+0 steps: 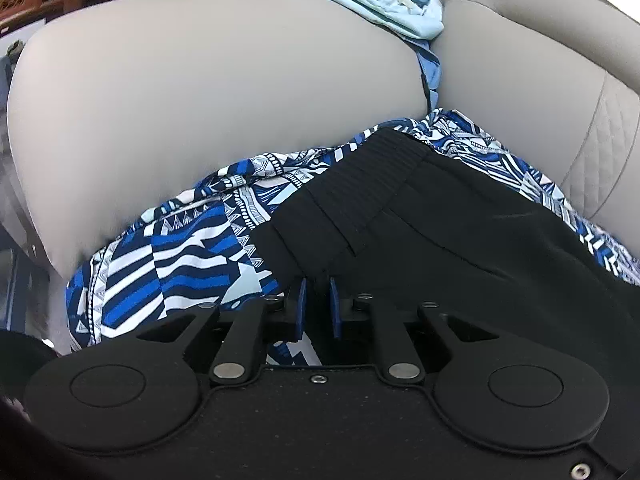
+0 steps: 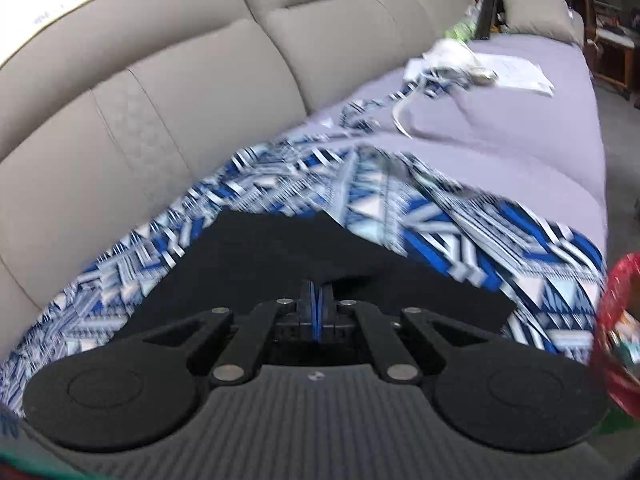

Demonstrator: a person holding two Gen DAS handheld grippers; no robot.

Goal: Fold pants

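Between our fingers: black pants (image 1: 460, 236), waistband ahead of left gripper (image 1: 318, 308), blue pads slightly apart, hold unclear.
Right gripper (image 2: 319, 312): clamped on black cloth.
Beneath: patterned blue fabric (image 2: 360, 192) over grey sofa (image 1: 200, 100).
Room: bare seat (image 2: 520, 148) beyond right.

No legible text; sheet (image 2: 520, 72) print perhaps too blurred.

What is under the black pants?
The black pants lie on blue patterned cloth, which sticks out around them. Whatever is under that cloth beneath the pants is hidden.
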